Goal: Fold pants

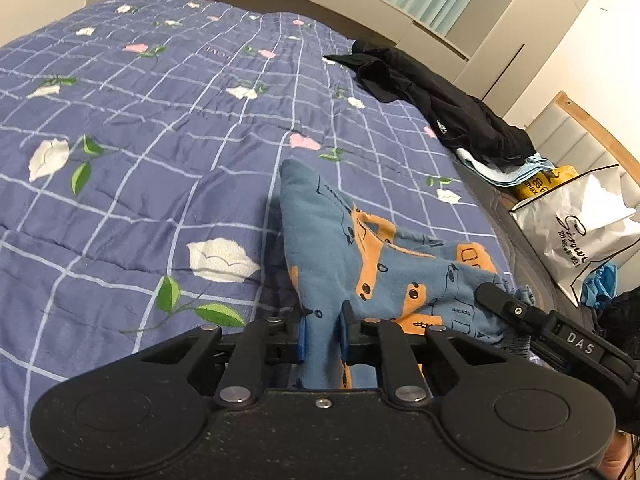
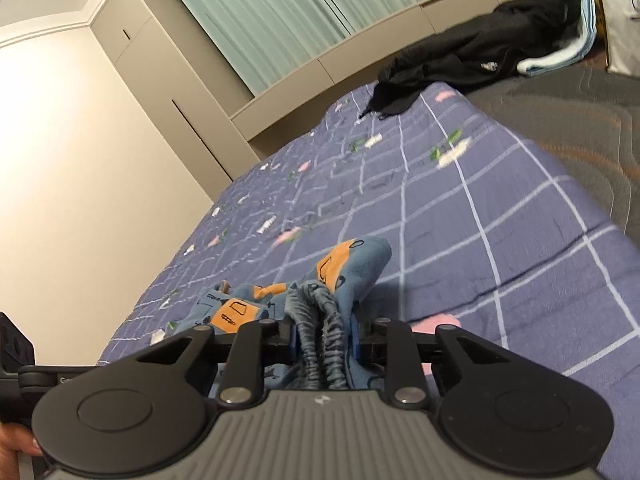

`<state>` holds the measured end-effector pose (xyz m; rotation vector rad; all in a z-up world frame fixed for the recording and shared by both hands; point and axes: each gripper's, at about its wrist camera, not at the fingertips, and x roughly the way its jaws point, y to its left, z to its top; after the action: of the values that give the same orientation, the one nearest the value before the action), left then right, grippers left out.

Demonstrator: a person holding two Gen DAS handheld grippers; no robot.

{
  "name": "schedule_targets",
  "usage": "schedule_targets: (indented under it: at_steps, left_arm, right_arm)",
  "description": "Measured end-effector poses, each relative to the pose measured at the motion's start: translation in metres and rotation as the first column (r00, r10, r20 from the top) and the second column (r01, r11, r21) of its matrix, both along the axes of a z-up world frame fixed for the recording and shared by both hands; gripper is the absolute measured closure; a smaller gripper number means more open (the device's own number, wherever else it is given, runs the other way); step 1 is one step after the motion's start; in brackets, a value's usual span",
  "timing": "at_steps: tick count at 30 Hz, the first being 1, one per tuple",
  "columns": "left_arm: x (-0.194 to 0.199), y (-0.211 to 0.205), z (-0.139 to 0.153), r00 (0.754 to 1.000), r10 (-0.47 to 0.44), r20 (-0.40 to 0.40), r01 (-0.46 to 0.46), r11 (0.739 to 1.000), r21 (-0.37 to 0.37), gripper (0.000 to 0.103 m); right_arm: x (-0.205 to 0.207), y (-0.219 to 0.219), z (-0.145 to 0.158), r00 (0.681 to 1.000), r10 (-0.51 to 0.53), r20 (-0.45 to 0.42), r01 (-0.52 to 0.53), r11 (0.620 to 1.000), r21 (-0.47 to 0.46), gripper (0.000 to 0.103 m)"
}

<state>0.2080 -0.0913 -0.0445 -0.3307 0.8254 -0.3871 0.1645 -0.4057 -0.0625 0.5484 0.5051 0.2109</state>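
Observation:
The pants (image 1: 360,248) are small, blue with orange car prints, bunched up above a purple checked quilt (image 1: 160,128) with flowers. My left gripper (image 1: 323,332) is shut on a fold of the blue cloth. My right gripper (image 1: 504,308) shows at the right of the left wrist view, gripping the other end. In the right wrist view my right gripper (image 2: 324,336) is shut on the gathered elastic waistband of the pants (image 2: 344,268). The rest of the pants hangs or lies crumpled beyond both grippers.
A heap of black clothes (image 1: 432,92) lies at the quilt's far right edge, over light blue cloth (image 1: 516,172). A white paper bag (image 1: 580,224) and a yellow box (image 1: 540,184) stand beside the bed. Cabinets and a curtain (image 2: 280,20) stand behind.

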Motion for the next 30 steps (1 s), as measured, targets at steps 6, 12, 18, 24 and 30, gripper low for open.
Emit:
schedule_targets:
  at_steps: [6,12,18,24,30]
  left_arm:
    - [-0.026,0.018,0.019,1.000,-0.003,0.019,0.003,1.000,-0.012,0.087]
    - [-0.052,0.059,0.024,1.000,0.026,0.009,-0.026,1.000,-0.017,0.087]
    - [-0.059,0.112,0.024,0.995,0.095,0.002,-0.095,0.995,-0.010,0.087]
    - [-0.038,0.161,0.026,0.987,0.162,0.018,-0.162,0.987,0.005,0.087]
    - [-0.005,0.196,0.019,0.979,0.203,0.016,-0.203,0.979,0.016,0.087]
  right_arm:
    - [-0.020,0.018,0.029,1.000,0.009,0.014,-0.009,1.000,-0.021,0.078]
    - [-0.038,0.049,0.040,0.999,0.052,0.009,-0.052,0.999,-0.007,0.078]
    - [-0.033,0.101,0.046,0.991,0.132,-0.001,-0.132,0.991,-0.025,0.078]
    - [-0.005,0.156,0.047,0.981,0.192,-0.001,-0.192,0.981,-0.030,0.078]
    - [0.037,0.196,0.042,0.974,0.224,-0.020,-0.225,0.974,-0.027,0.078]
